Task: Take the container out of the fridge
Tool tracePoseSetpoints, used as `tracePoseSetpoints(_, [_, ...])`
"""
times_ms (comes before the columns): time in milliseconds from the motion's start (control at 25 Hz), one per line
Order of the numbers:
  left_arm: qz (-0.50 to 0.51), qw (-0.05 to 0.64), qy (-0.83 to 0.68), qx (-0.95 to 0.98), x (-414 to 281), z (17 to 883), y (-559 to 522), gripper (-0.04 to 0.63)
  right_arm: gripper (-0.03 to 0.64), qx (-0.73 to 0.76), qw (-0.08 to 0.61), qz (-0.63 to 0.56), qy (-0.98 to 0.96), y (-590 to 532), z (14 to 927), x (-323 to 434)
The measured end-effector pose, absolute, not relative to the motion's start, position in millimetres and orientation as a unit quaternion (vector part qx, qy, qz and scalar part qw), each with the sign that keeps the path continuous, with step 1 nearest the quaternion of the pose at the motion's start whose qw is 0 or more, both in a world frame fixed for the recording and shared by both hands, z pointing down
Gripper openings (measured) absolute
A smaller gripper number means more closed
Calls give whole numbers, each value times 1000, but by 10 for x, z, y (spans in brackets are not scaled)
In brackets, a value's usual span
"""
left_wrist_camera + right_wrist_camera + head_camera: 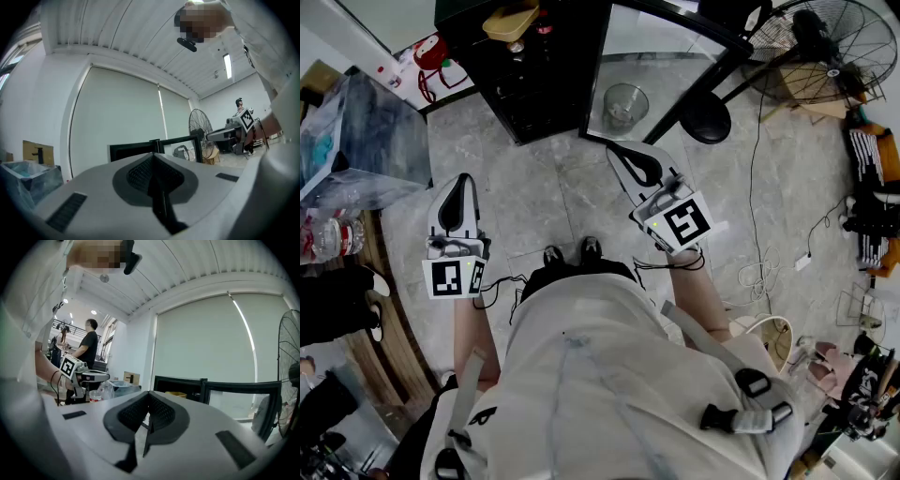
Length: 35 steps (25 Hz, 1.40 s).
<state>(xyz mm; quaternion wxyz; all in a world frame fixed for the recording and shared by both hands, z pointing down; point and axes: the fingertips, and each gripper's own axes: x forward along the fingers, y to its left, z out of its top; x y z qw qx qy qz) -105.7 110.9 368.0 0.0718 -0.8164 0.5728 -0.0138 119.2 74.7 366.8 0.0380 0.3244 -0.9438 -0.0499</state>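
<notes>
A black fridge [525, 75] stands ahead of me on the floor, its glass door [675, 66] swung open to the right. A yellowish container [511, 21] shows at its top; in the right gripper view the same yellowish container [176, 393] sits inside the dark fridge frame [180, 383]. My left gripper [461, 180] is held low at the left, jaws shut and empty, well short of the fridge. My right gripper [619, 148] points at the door's lower edge, jaws also shut on nothing. In the left gripper view the pads [140, 171] meet with no gap.
A clear round bin [625, 103] shows through the glass door. A floor fan [825, 47] and a black round base [706, 120] stand at the right. A plastic-wrapped box [356, 141] and bottles [333, 234] sit on the left. Cables [759, 272] lie on the floor. A person [89, 343] stands far left.
</notes>
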Motion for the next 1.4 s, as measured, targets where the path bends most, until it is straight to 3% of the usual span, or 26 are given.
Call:
tracePoseSetpoints(560, [-23,77,574,-815,-964,3690,1119,6,15,304,38,-62,-950,802,3641,1213])
tracePoseSetpoints(920, [-43,110,586,-802,-860,3606,992,6,15,299,45,-47,-952,791,3790,1606])
tracePoseSetpoints(1400, [-44,89,585,-805,-948,3804,466,6,15,307,50,9,-950,202,4012,1552])
